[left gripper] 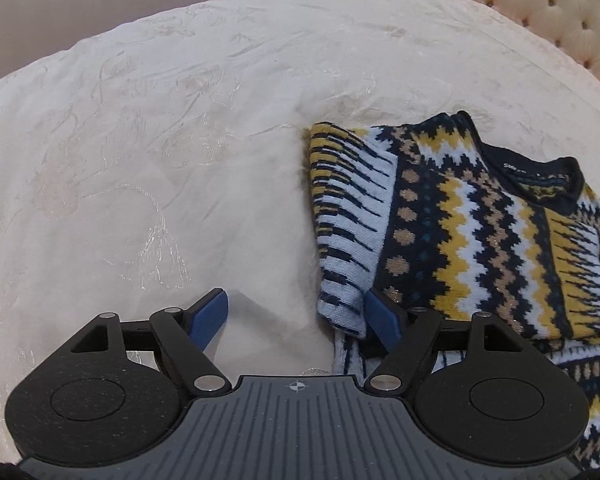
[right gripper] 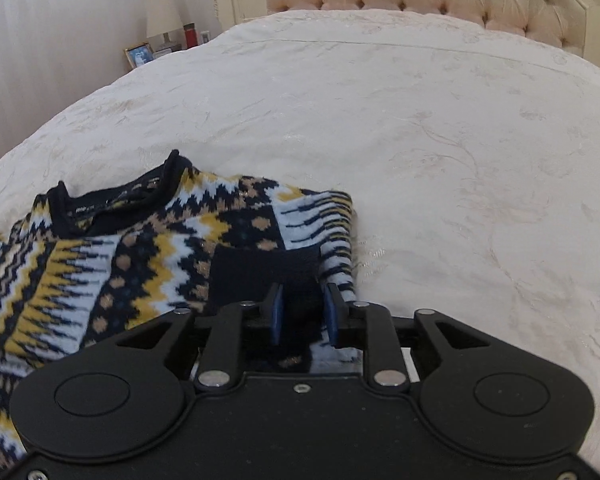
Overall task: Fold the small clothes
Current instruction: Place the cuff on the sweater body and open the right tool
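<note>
Patterned sweater [left gripper: 460, 232] beside open left gripper [left gripper: 296, 316]

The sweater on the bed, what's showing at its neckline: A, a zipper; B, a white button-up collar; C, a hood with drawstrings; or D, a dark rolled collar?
D: the sweater ends in a dark rolled collar around the neck opening, seen in both wrist views, with no hood, buttons or zipper visible.

Black linkages, blue-padded jaws, silver pivots
</note>
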Demonstrator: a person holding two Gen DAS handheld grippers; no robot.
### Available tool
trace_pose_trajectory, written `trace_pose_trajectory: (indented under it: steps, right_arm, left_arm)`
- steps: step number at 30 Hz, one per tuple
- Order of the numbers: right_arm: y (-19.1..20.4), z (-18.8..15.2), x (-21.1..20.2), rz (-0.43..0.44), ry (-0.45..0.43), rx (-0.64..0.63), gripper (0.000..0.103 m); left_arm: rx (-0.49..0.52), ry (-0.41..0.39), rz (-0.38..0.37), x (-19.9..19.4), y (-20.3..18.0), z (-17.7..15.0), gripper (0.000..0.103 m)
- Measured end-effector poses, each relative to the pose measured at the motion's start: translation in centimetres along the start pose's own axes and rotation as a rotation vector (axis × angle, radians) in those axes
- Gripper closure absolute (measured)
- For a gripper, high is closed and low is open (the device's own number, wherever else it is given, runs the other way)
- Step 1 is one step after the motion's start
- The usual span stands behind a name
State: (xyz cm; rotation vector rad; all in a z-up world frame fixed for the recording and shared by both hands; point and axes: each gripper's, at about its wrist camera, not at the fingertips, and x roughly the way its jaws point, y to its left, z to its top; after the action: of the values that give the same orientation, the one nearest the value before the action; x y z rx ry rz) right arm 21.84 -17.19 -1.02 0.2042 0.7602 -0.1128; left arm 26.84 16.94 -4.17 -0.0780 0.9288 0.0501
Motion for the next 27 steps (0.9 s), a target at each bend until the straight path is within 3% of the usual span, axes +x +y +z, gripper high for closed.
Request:
trace_pose_trajectory:
  steps: [6, 8, 10, 20, 27]
  right_arm:
    - [-0.1, -0.4, 0.1, 0.003, -0.035, -0.045, 0.059]
    - [-0.1, -0.4, -0.2, -0.004, -0.071, -0.040, 0.041]
    - [-0.1, -0.4, -0.6, 0.000, -0.106, -0.038, 0.032]
    - [0.1, -0.5, 1.8, 0.029, 0.015, 0.016, 0.015]
    - [-1.1, -0.6, 2.0, 0.072, 0.040, 0.106, 0.013]
  left_arm:
    - [-0.021, 0.001, 0.008, 0.3, 0.1, 0.1, 0.021]
    - [-0.023, 0.000, 0.010, 0.4, 0.0, 0.2, 0.020]
    - [-0.030, -0.003, 0.010, 0.4, 0.0, 0.1, 0.019]
    - [-0.070, -0.046, 0.033, 0.3, -0.2, -0.8, 0.012]
    - [-0.085, -0.041, 0.034, 0.3, -0.2, -0.9, 0.010]
